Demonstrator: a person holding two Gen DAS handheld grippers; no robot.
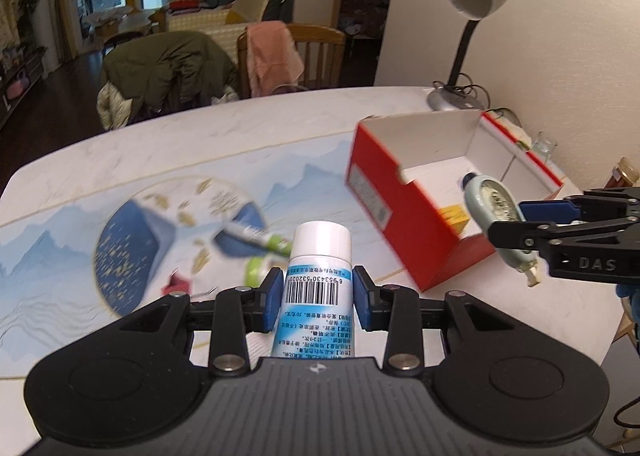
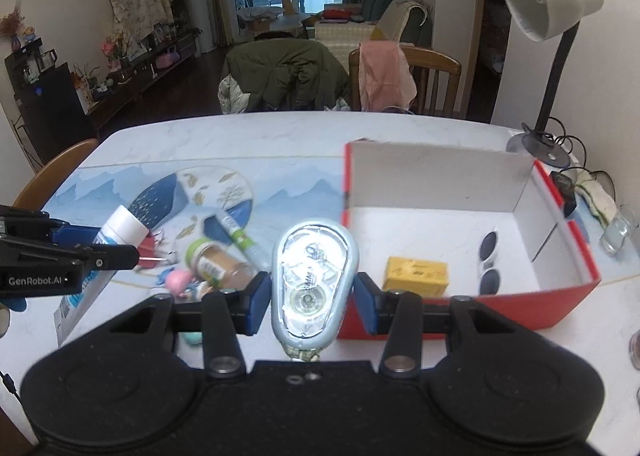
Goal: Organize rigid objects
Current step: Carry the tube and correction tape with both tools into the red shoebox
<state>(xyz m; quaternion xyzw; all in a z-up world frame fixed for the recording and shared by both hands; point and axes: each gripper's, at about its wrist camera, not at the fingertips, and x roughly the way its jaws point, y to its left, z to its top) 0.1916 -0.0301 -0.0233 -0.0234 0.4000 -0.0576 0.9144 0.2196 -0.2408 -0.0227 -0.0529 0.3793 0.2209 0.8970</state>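
The left gripper [image 1: 317, 298] is pinching a tube [image 1: 318, 288] between narrowed jaws, above the clutter left of the box [image 2: 472, 308]. The right gripper [image 2: 314, 288] is clamping a tape dispenser [image 2: 314, 280], hanging beside the box's near-left corner. The soft tube could be slipping; either load might clip the box wall.
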